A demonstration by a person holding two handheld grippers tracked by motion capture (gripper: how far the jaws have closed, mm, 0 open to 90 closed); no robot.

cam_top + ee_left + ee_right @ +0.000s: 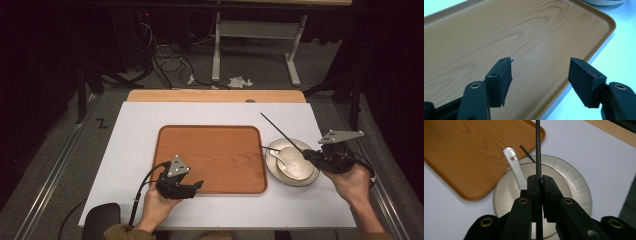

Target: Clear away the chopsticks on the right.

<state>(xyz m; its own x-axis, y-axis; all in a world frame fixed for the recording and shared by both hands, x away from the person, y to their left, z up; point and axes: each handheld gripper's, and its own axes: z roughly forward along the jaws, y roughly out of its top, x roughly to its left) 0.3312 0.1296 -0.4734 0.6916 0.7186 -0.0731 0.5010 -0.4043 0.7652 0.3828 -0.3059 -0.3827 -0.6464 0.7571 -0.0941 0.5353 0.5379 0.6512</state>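
Centre-right of the high view, our R gripper pinches a thin black chopstick above the bowl, presumably lifting it clear, w/ L gripper wide open, empty, over the tray.

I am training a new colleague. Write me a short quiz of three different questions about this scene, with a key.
1. True or false: the left gripper is open above the tray.
2. What does the right gripper hold? A) spoon B) chopstick C) nothing
3. Fill in: the spoon lies in the ____.

Key: 1 true. 2 B: its jaws are shut on a black chopstick. 3 bowl, which stands on a plate right of the tray.
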